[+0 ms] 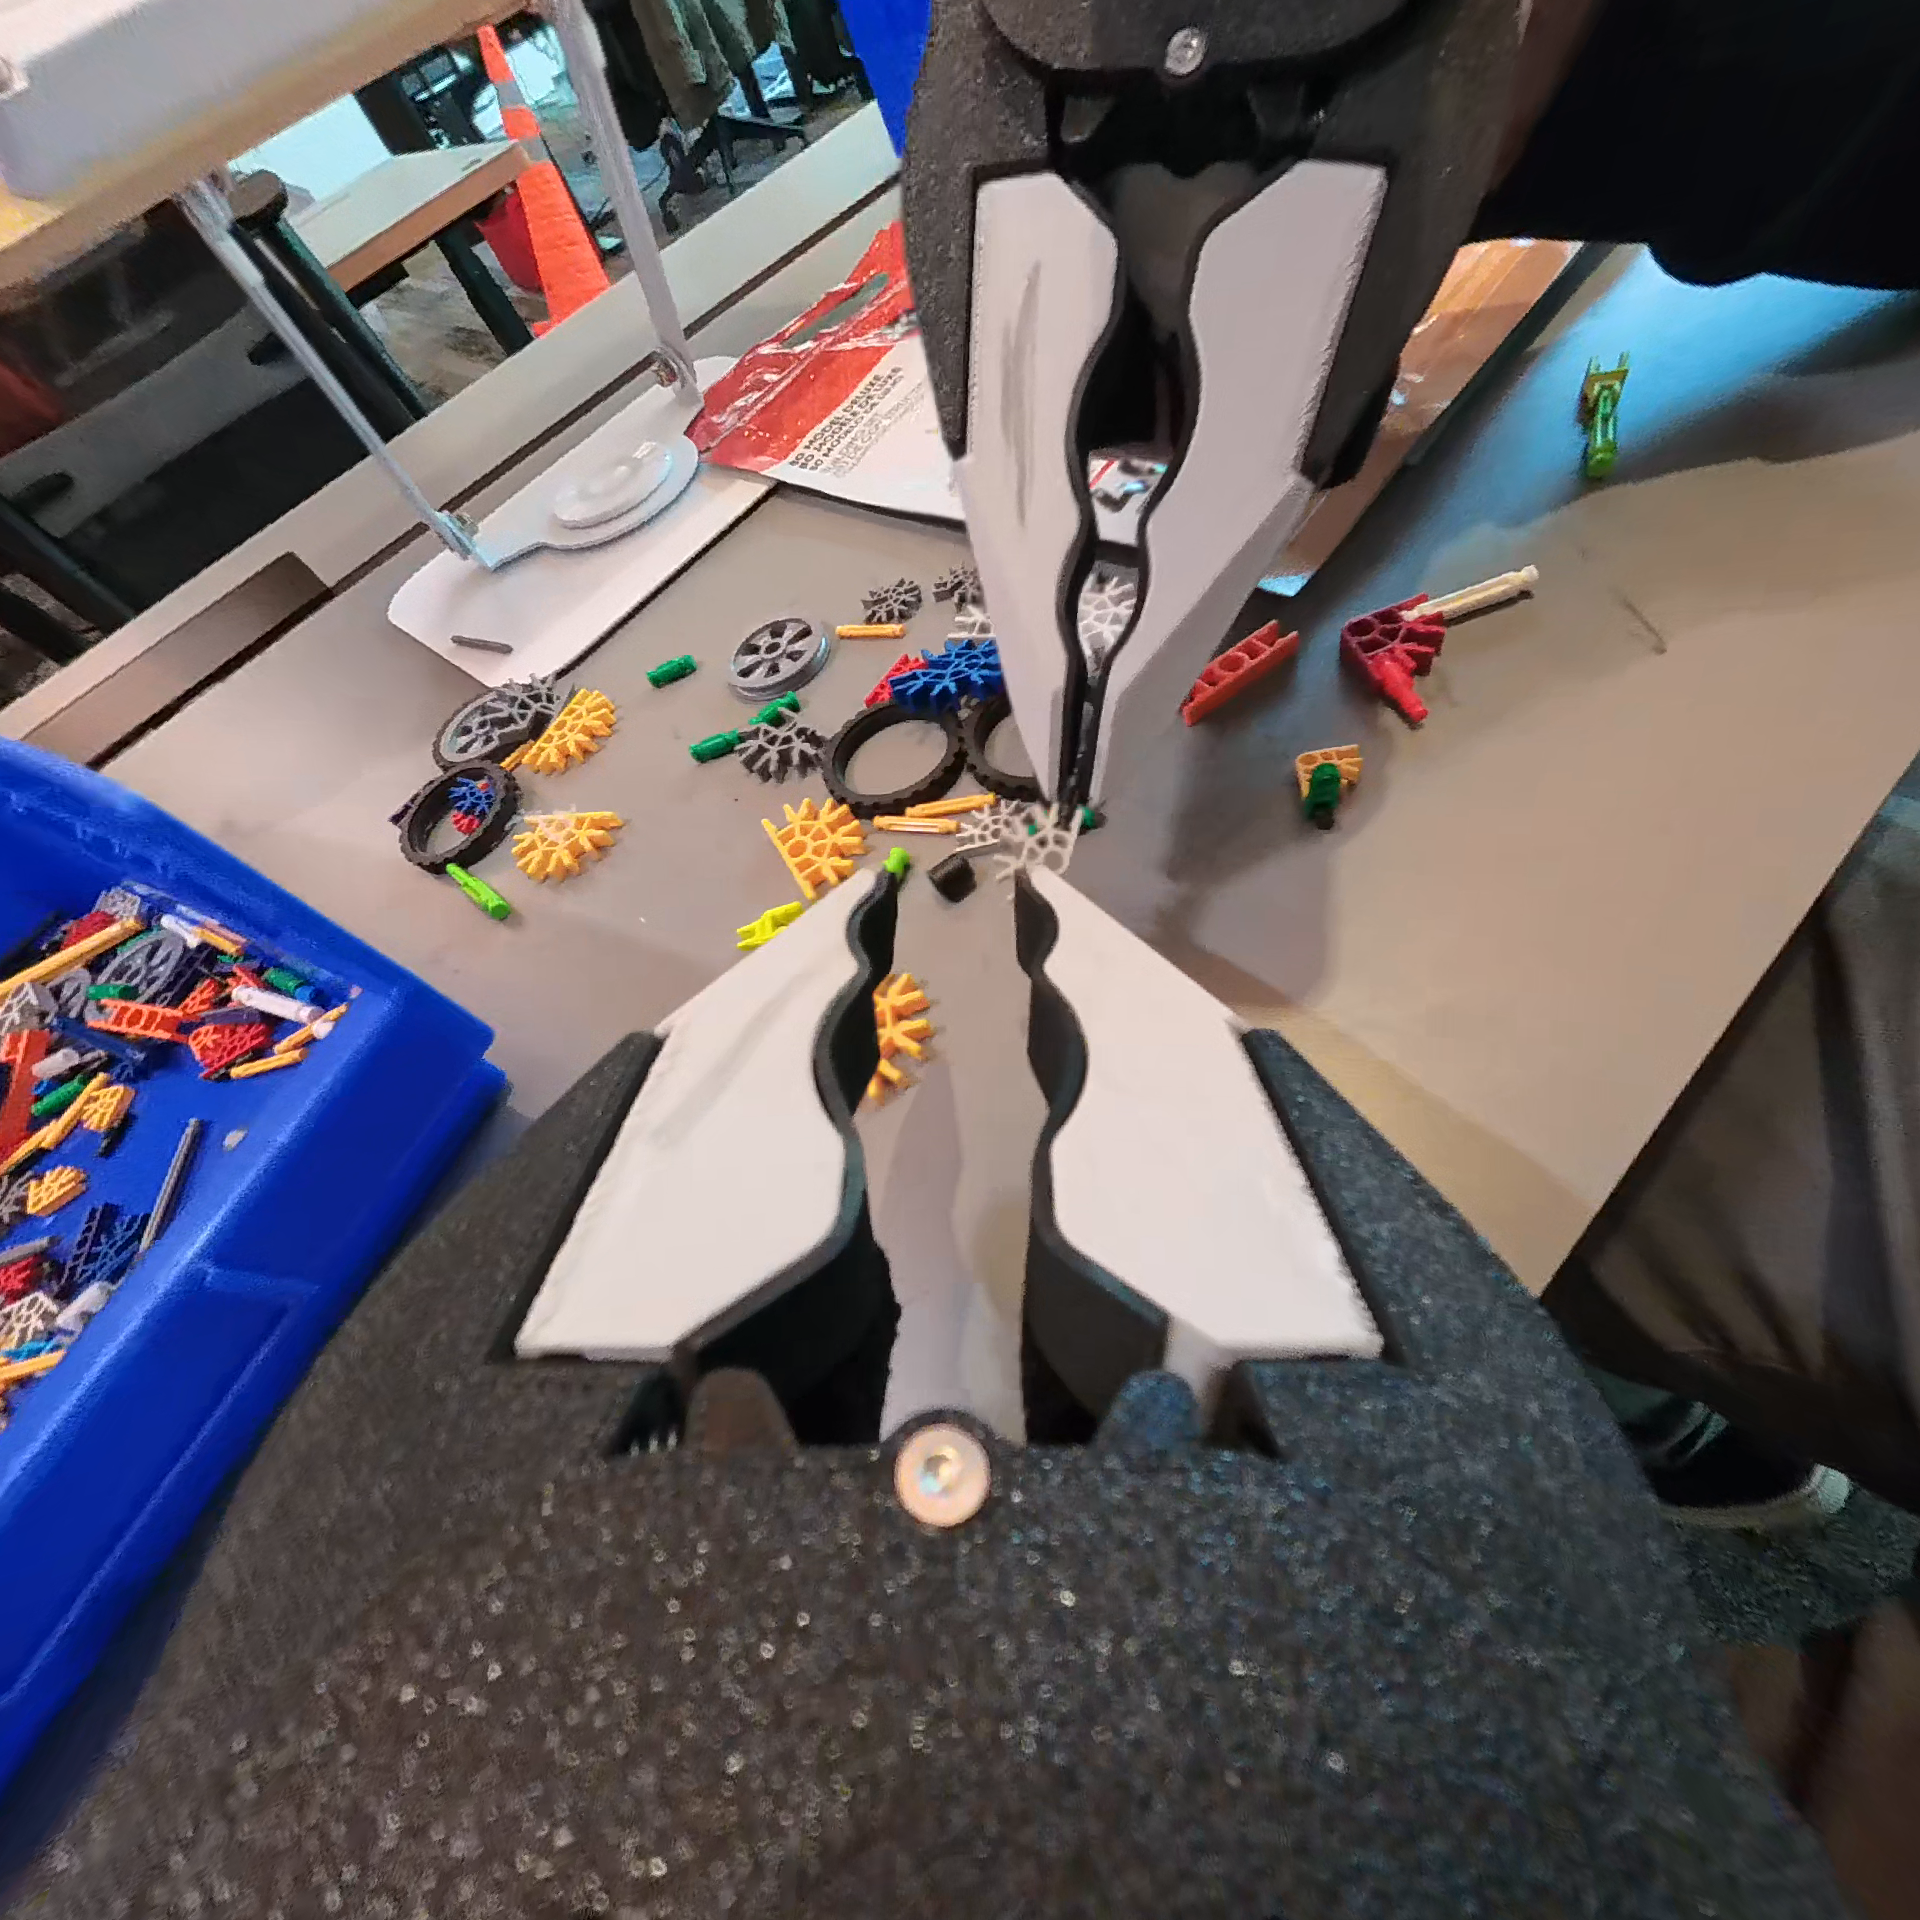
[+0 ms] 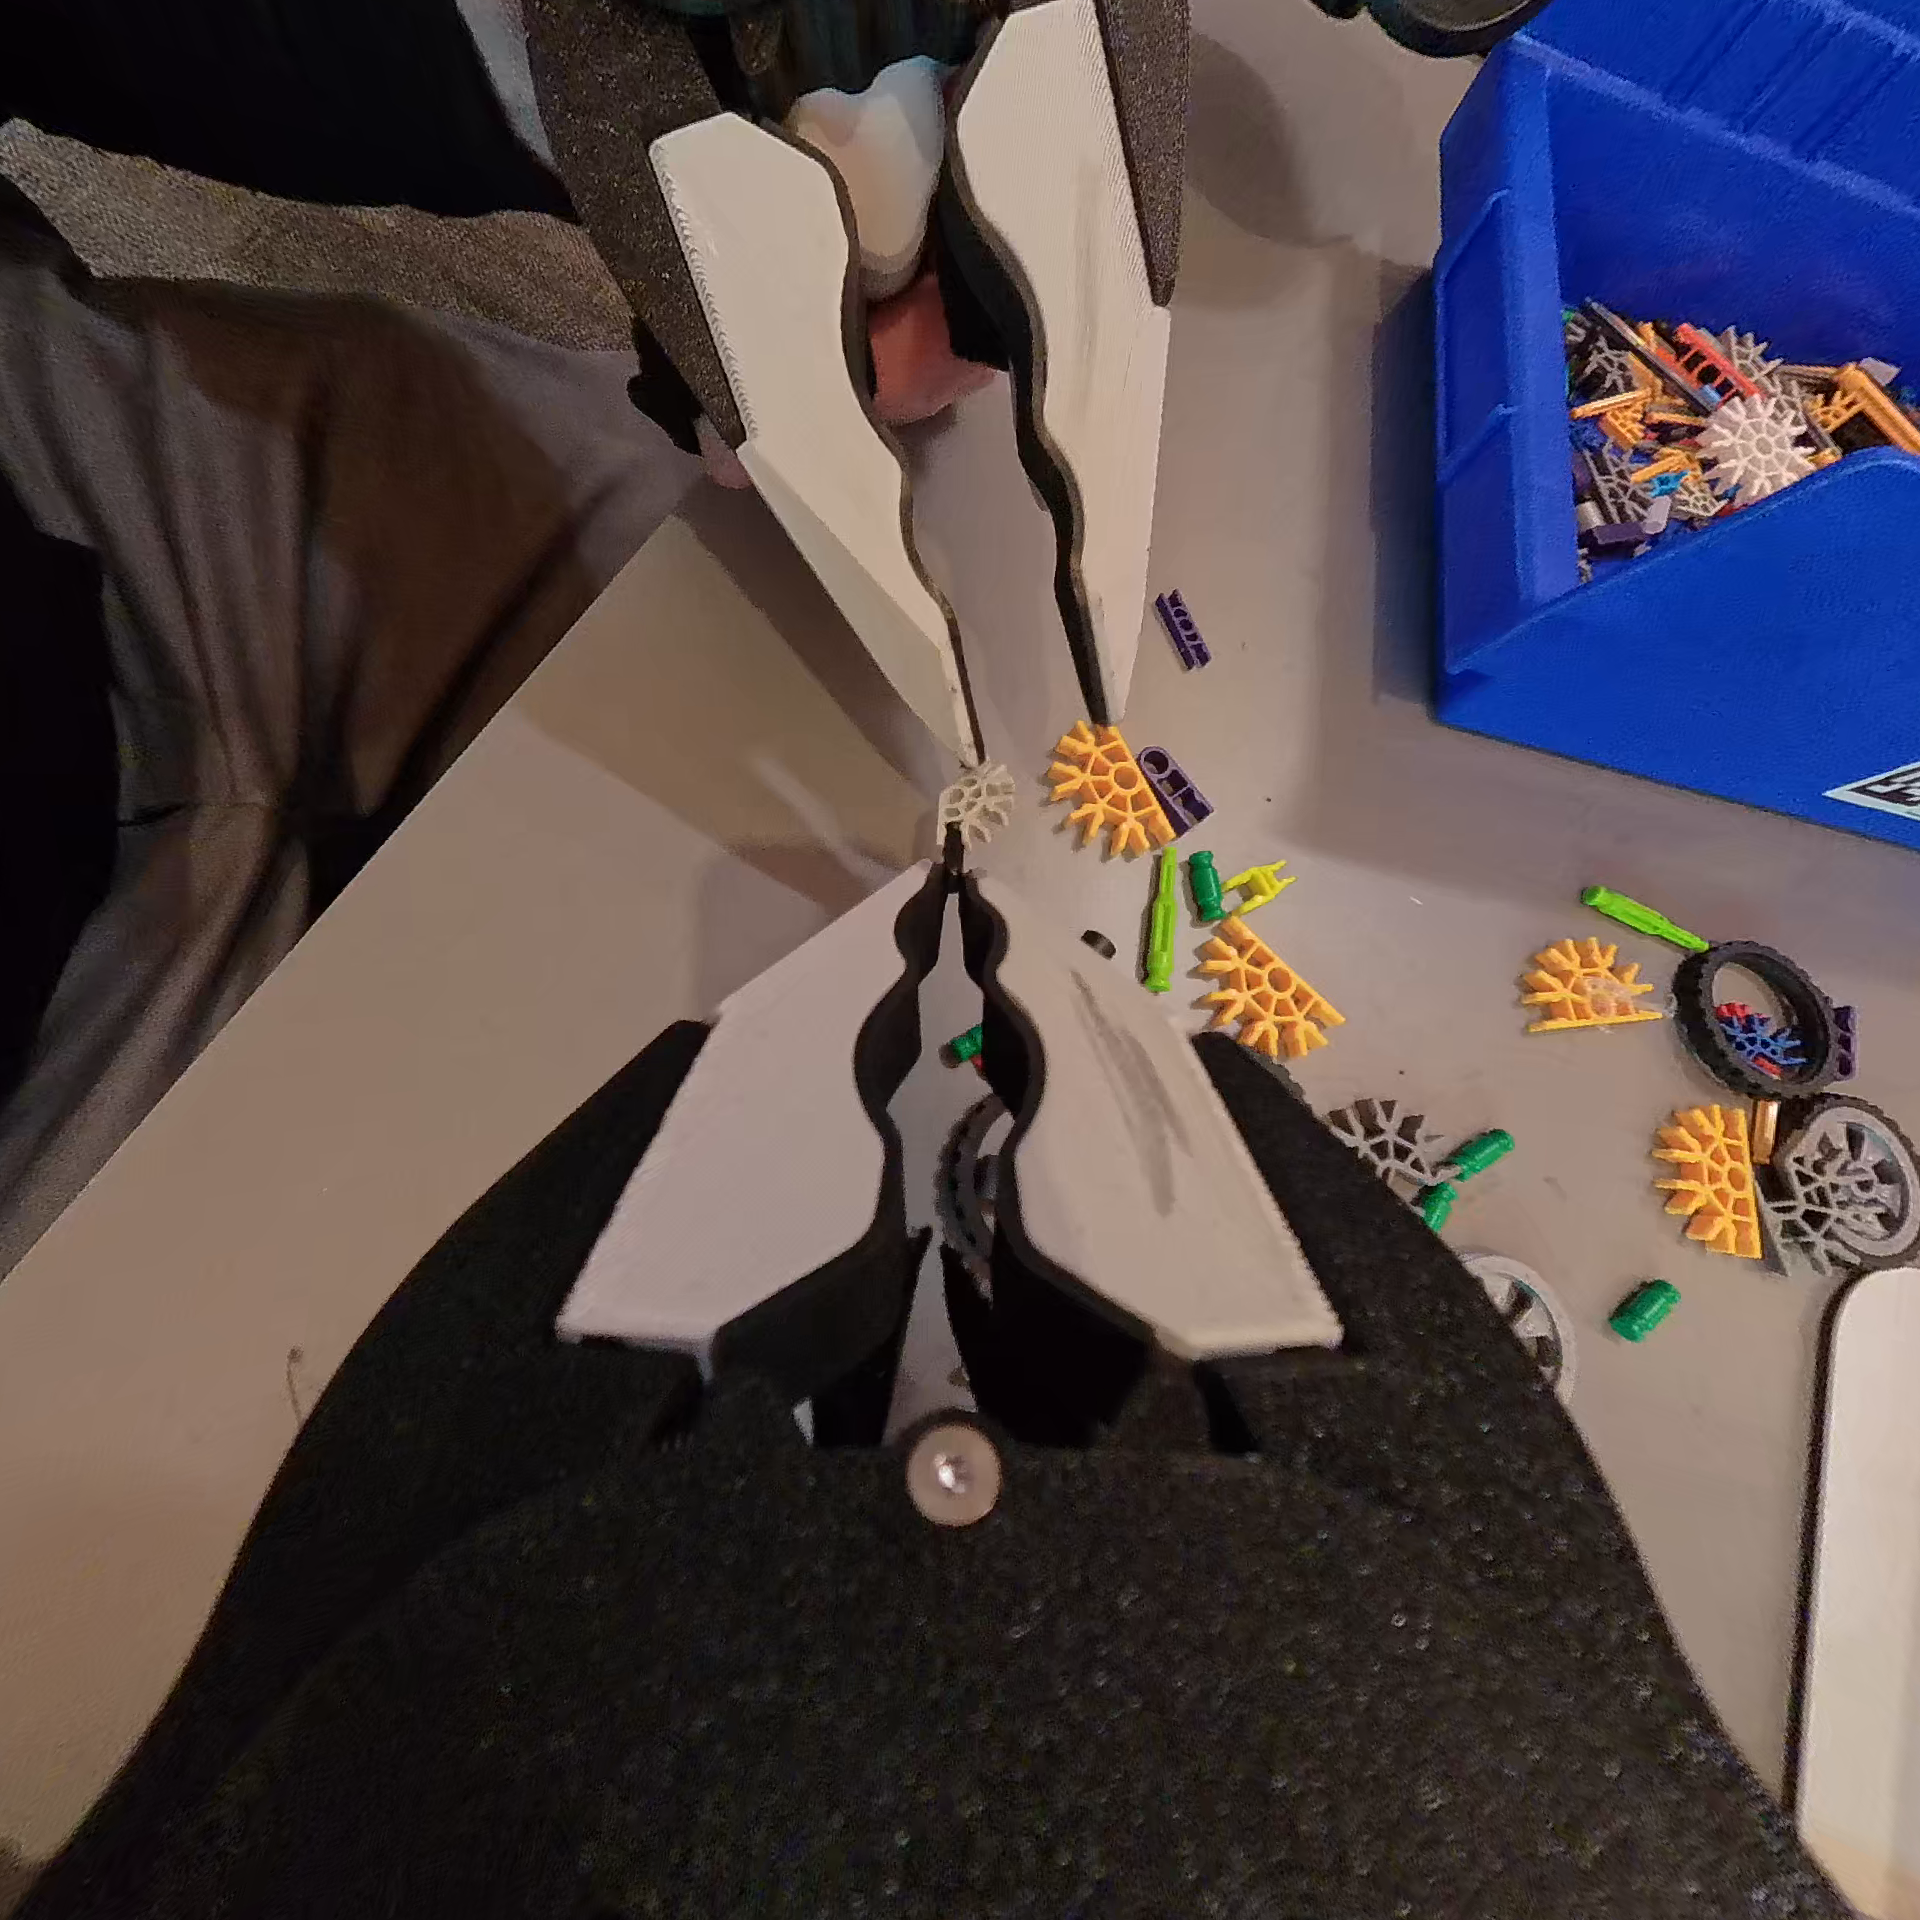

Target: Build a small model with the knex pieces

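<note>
Black foam padding and pale fingers of each claw fill the bottom of its own wrist view. From the right wrist view, the right claw (image 2: 954,871) has its tips pinched almost together on a small white snowflake-shaped connector (image 2: 977,802), which it holds just above the grey surface (image 2: 416,1039) near the edge. The left claw (image 1: 956,878) stands partly open and holds nothing; one of its fingertips (image 2: 971,743) comes down close to the top of that connector, though whether it touches cannot be told, and the other tip stands just over a yellow fan-shaped connector (image 2: 1107,790) with a purple piece (image 2: 1174,784) against it. Loose construction-toy parts lie scattered nearby: more yellow connectors, green rods (image 2: 1162,920), black tyres (image 1: 888,758), grey wheels (image 1: 779,657), and a red connector with a white rod (image 1: 1397,639) farther off. A blue bin (image 1: 312,1195) sits on the left claw's side, already holding a heap of mixed pieces, while many parts remain spread on the surface. A red and white printed sheet (image 1: 831,416) and a white stand (image 1: 582,520) lie beyond the scatter.
</note>
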A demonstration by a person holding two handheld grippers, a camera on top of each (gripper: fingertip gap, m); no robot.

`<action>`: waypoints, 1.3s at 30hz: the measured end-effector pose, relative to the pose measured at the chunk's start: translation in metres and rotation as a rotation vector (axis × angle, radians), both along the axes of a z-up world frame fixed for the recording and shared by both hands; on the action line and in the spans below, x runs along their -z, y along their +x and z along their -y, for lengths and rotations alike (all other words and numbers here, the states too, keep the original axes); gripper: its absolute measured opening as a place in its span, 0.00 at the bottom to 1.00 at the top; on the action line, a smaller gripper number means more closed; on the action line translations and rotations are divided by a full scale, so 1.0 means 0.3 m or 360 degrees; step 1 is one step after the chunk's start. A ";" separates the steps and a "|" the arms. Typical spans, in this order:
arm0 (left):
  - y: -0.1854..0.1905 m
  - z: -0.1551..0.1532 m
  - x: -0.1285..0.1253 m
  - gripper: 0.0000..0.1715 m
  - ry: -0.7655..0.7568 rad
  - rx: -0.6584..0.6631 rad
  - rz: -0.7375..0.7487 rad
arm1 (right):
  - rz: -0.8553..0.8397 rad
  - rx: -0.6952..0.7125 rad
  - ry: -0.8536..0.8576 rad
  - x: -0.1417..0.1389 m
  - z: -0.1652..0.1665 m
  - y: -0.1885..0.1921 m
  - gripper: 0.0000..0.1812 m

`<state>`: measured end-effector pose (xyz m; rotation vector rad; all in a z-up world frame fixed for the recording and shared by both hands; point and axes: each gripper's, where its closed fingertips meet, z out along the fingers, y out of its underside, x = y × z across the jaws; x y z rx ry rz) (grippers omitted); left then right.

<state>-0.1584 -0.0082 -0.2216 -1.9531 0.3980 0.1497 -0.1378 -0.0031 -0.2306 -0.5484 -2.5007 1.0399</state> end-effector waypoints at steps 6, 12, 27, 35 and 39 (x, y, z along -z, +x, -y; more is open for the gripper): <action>0.008 0.009 -0.005 0.11 -0.0020 0.0059 0.0116 | -0.0022 -0.0004 -0.0058 -0.026 0.001 0.002 0.00; 0.057 0.003 -0.016 0.12 -0.0070 0.0196 0.0386 | -0.0056 -0.0020 -0.0051 -0.040 0.004 0.006 0.00; 0.074 -0.012 -0.065 0.01 0.0081 0.0237 0.0321 | -0.0008 0.0060 -0.0115 -0.042 -0.008 -0.007 0.01; 0.070 -0.015 -0.088 0.01 0.0137 0.0253 0.0281 | -0.0084 0.0076 -0.0087 -0.057 -0.004 -0.021 0.02; 0.066 -0.017 -0.091 0.01 0.0167 0.0241 0.0281 | -0.0103 0.0084 -0.0035 -0.060 -0.006 -0.024 0.01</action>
